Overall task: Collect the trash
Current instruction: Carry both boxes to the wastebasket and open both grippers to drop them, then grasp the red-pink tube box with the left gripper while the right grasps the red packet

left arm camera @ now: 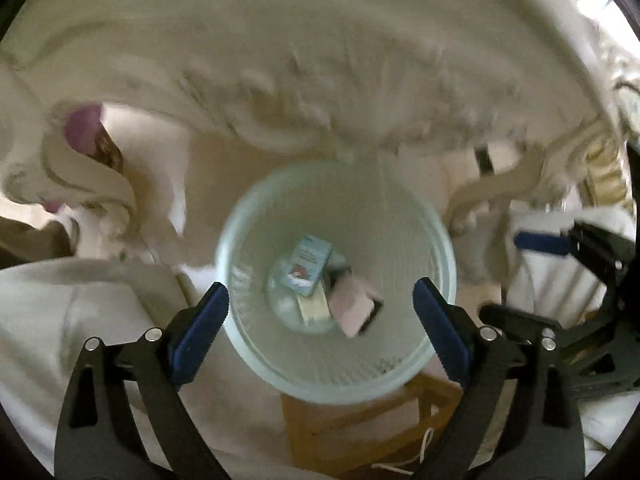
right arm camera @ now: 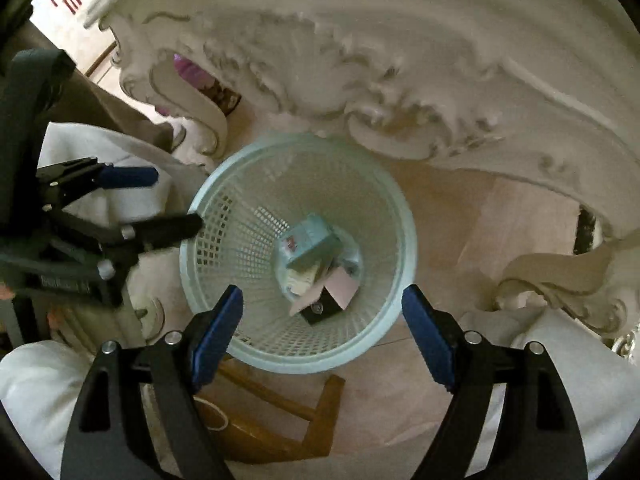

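Note:
A pale blue mesh wastebasket (left arm camera: 436, 240) stands on the floor below both grippers; it also shows in the right wrist view (right arm camera: 400, 216). Inside lie a light blue box (left arm camera: 310, 266) (right arm camera: 310, 240), a pink box (left arm camera: 352, 308) (right arm camera: 340, 286) with a black end, and a cream packet (left arm camera: 314, 310). My left gripper (left arm camera: 320, 320) is open and empty above the basket. My right gripper (right arm camera: 322, 326) is open and empty above it too. The right gripper shows at the right edge of the left wrist view (left arm camera: 560, 280); the left gripper shows at the left of the right wrist view (right arm camera: 160, 204).
An ornate carved cream table (right arm camera: 400, 92) arches over the far side of the basket, its legs at left (right arm camera: 208, 128) and right (right arm camera: 560, 280). A wooden stool frame (right arm camera: 288, 404) lies on the floor near the basket. White cushions (right arm camera: 36, 384) sit at the near corners.

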Available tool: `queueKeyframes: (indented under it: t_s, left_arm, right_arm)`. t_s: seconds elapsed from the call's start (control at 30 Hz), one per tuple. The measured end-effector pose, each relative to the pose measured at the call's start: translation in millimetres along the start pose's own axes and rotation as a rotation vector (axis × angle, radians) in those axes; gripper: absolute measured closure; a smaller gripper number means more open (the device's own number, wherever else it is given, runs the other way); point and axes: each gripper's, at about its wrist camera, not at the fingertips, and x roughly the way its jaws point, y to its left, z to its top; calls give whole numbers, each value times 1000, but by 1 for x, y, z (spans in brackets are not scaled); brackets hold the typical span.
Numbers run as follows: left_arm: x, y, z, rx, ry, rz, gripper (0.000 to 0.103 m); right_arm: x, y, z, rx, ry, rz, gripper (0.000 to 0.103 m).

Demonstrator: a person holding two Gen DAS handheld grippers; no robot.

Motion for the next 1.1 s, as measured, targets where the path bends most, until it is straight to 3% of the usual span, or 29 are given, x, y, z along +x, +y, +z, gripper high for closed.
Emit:
queueKeyframes:
  t_s: [0.17,0.3,0.37,0.5,0.63,0.8,1.0,1.1]
  left_arm:
    - [-76,14,15,-42,-193,-31,11]
    - [-139,19,52,-3,-380,84,11]
    - [-154,18,81,39,-449,131,11]
    - [-153,17,143,181,-514,175,11]
    - [-137,15,187,289,-530,235,11]
    - [-122,12,219,323,-485,166,11]
    - [-88,12,249,377,-388,195,11]
    - [-77,7,258,458,-356,240,11]
  right_arm:
    - [-94,-6,2,-22,-269,-7,25]
    - [-161,-42,30,90,-541,-121,25]
    - [-171,-68,52,179,-596,-184,25]
    - [-157,-113,108,310,-571,-205,25]
    - [-141,-139,142,344,-538,-233,25]
    - [-121,-159,164,388,-461,-209,25]
    - [-106,-158,183,336,-406,-228,23]
    - [-101,-160,187,336,-396,-226,23]
